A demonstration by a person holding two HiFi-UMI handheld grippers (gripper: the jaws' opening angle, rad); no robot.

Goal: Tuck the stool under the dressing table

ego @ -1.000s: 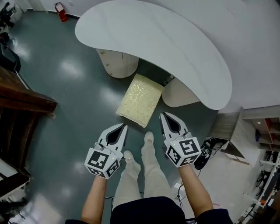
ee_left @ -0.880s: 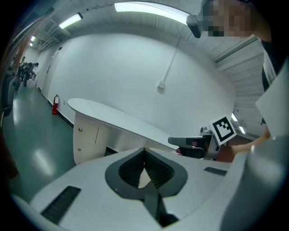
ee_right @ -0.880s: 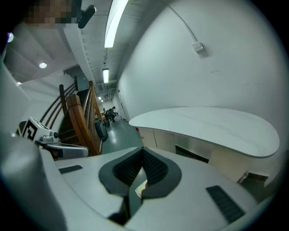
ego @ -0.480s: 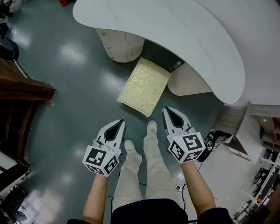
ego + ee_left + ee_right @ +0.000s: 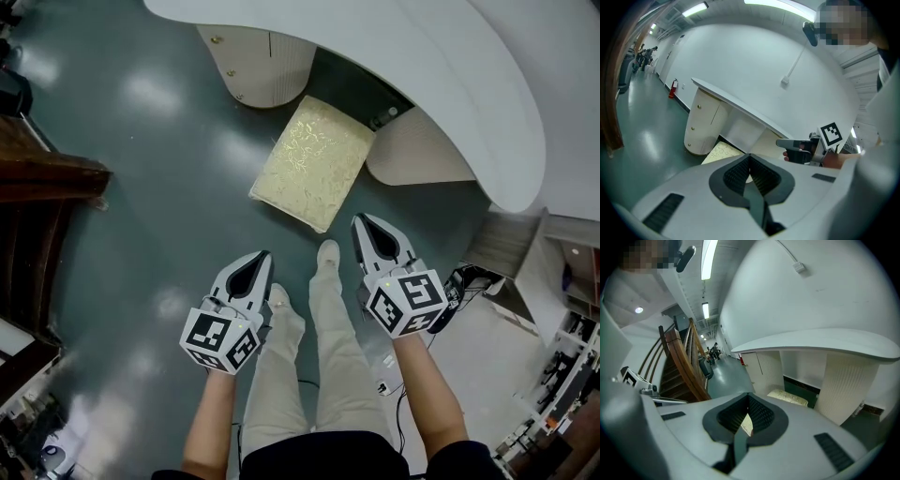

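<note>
The stool (image 5: 314, 159) stands on the floor (image 5: 150, 197) in front of the dressing table (image 5: 441, 56). Its far end is at the mouth of the gap between the 2 pedestals (image 5: 267, 61) (image 5: 417, 155), while most of the cushion lies out in the open, so it is not tucked in.

Its long axis runs from the person's feet toward that gap, slanting up and right in the head view. Any push would need to follow that line.

Both tools point forward at the stool's near edge. The left hand-held gripper (image 5: 261, 259) and the right hand-held gripper (image 5: 366, 223) each have their jaws pressed together and hold nothing. The right one looks a little nearer, just off the near right corner.

Compared with 1 second ago, the stool keeps its place between the pedestals. The person has stepped closer and lowered both tools, so the gripper views now look under the tabletop at the cushion (image 5: 719, 152) (image 5: 787, 397) rather than across it.
</note>
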